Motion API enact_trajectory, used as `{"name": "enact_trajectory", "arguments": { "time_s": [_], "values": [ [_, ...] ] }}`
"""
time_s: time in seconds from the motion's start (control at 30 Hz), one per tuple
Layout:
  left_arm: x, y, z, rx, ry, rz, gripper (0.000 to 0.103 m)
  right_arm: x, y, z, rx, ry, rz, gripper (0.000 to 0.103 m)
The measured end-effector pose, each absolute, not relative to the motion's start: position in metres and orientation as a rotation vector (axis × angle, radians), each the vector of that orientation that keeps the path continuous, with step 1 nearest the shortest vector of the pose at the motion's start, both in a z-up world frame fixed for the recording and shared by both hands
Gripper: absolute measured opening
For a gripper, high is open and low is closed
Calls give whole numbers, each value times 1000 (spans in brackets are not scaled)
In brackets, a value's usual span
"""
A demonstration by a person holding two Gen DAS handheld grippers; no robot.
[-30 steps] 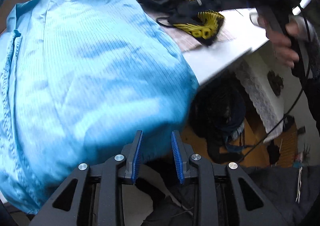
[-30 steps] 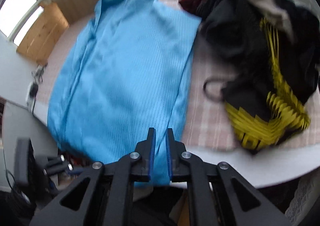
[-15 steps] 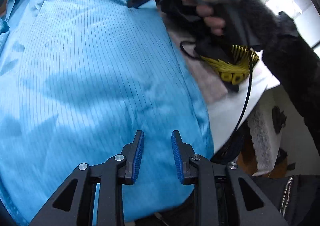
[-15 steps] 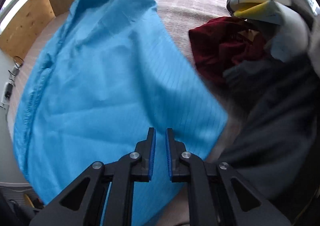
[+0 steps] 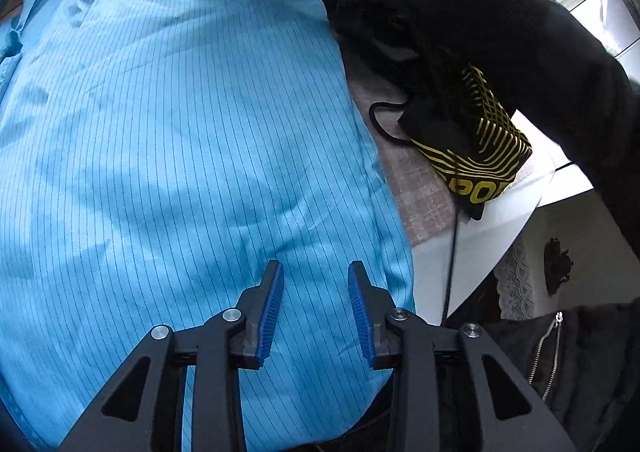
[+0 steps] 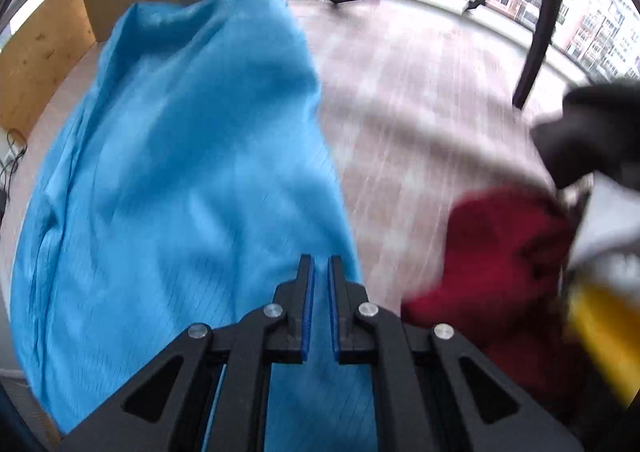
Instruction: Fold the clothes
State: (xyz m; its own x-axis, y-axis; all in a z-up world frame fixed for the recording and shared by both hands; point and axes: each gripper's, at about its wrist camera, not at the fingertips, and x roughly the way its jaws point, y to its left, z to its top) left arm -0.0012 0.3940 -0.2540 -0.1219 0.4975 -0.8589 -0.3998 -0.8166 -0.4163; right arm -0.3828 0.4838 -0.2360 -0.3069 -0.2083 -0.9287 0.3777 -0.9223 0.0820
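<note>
The blue pinstriped garment [image 5: 180,155] lies spread flat across the bench [image 5: 480,236], its near hem hanging over the bench's front edge and its far end reaching toward the window side. It lies broad and smooth, probably so a clean fold line can be taken along its length, though whether this is one layer or an already doubled one cannot be told.

The left hand-held gripper [image 5: 316,308] hovers over the near right part of the cloth with its blue pads apart and nothing between them, placed where it could take the near edge. The right hand-held gripper [image 6: 319,304] is over the garment's right-hand edge farther up the bench; its pads stand close with a narrow gap, and no cloth shows between them (the view is blurred). Seen from the left wrist, it reaches to the far right corner of the garment, the sleeve [image 5: 520,31] crossing above the other clothes.

Beside the garment wait a black-and-yellow garment [image 5: 476,155] and a dark red garment [image 6: 492,264], set clear of the working area.
</note>
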Motion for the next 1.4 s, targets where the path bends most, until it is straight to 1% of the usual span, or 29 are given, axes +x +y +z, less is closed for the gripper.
{"name": "enact_trajectory", "arguments": {
  "time_s": [0.2,0.23,0.27,0.3,0.33,0.37,0.43,0.5,0.6,0.73,0.93,1.0,1.17,1.23,1.27,1.3,1.33,1.37,1.4],
  "values": [
    [5,387,-250,-1586,-127,2010,32,-389,500,-207,1566,82,-2216,8],
    [9,385,-247,-1573,-120,2018,32,-377,507,-197,1552,63,-2182,13],
    [14,383,-244,-1562,-110,2028,32,-361,513,-188,1534,70,-2169,22],
    [19,379,-241,-1552,-98,2042,32,-345,519,-180,1515,91,-2167,26],
    [27,375,-238,-1548,-96,2051,32,-326,526,-174,1506,113,-2170,33],
    [34,370,-235,-1544,-94,2061,32,-307,533,-169,1502,135,-2175,34],
    [50,362,-231,-1539,-96,2075,32,-273,546,-166,1513,109,-2151,34],
    [67,358,-229,-1535,-92,2068,32,-246,556,-175,1549,79,-2115,34],
    [94,369,-232,-1532,-82,2034,32,-224,564,-195,1592,123,-2135,35],
    [118,397,-240,-1514,1,2024,32,-220,578,-215,1634,-7,-2146,35],
    [122,427,-253,-1514,123,2111,32,-228,586,-228,1627,-205,-2166,39],
    [123,433,-255,-1511,172,2132,32,-233,583,-233,1640,-207,-2166,41],
    [130,446,-261,-1513,288,2148,32,-240,575,-243,1672,-197,-2151,41],
    [129,446,-261,-1516,273,2152,28,-242,575,-244,1676,-225,-2152,41],
    [128,445,-262,-1517,254,2151,22,-243,576,-244,1678,-242,-2142,37],
    [126,442,-262,-1517,227,2146,0,-244,576,-244,1677,-260,-2130,30],
    [124,438,-262,-1518,190,2144,0,-245,576,-244,1675,-278,-2118,13],
    [121,433,-261,-1517,146,2145,0,-245,575,-243,1670,-281,-2114,10],
    [118,428,-259,-1513,95,2136,0,-244,573,-240,1664,-275,-2114,10]
  ]
}}
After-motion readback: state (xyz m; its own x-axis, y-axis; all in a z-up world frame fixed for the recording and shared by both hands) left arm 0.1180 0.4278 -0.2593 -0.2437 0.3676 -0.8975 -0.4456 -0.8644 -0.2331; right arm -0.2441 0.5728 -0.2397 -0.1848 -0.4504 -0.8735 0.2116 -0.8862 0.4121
